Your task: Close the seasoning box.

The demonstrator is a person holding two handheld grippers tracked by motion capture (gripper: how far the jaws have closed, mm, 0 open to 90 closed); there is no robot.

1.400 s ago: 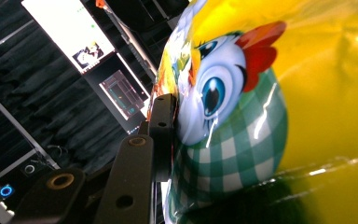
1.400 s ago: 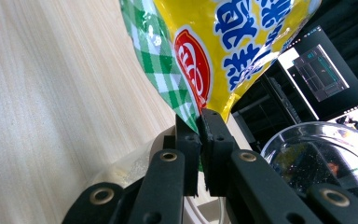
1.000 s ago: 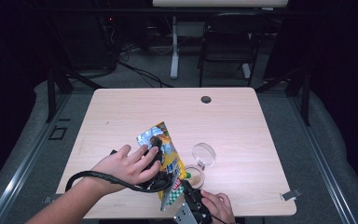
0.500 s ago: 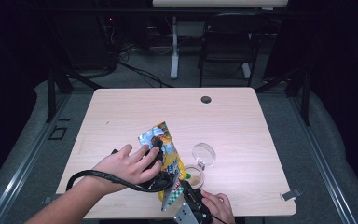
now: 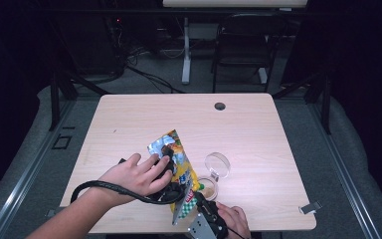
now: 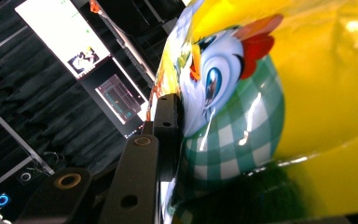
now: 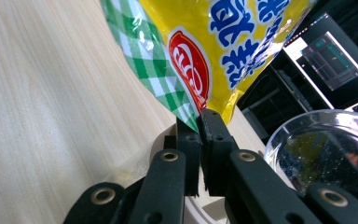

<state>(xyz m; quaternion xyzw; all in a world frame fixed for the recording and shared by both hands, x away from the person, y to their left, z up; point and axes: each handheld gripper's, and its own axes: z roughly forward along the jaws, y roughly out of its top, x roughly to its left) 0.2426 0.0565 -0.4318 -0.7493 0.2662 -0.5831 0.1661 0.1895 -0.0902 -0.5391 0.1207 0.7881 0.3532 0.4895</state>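
Two sets of tongs hold one snack bag (image 5: 178,167) above the worktop (image 5: 258,129), and most of the risk lies in that shared hold. The worktop is the largest thing here; it lies under both tongs, and anything spilled would scatter across it. The bag, yellow with a green check edge and a cartoon bird, is stretched between the tongs: its silver upper end lies beyond the left tongs (image 5: 171,169), its lower corner at the right tongs (image 5: 199,201).

The left tongs are closed on the bag's middle, one black jaw pressed flat against the printed film in the left gripper view (image 6: 168,126). The right tongs (image 7: 200,119) are shut narrow on the bag's bottom corner, with only a thin edge of film caught between the pads. That small bite is judged the weak point: a pull from either side could slip the corner free, and the bag would swing from the left tongs.

Just right of the right tongs sits a small clear container (image 5: 209,186) with its round lid (image 5: 217,163) a little beyond it. If the bag is tipped carelessly, contents could miss that narrow mouth, or the light container could be knocked over by the swinging bag.
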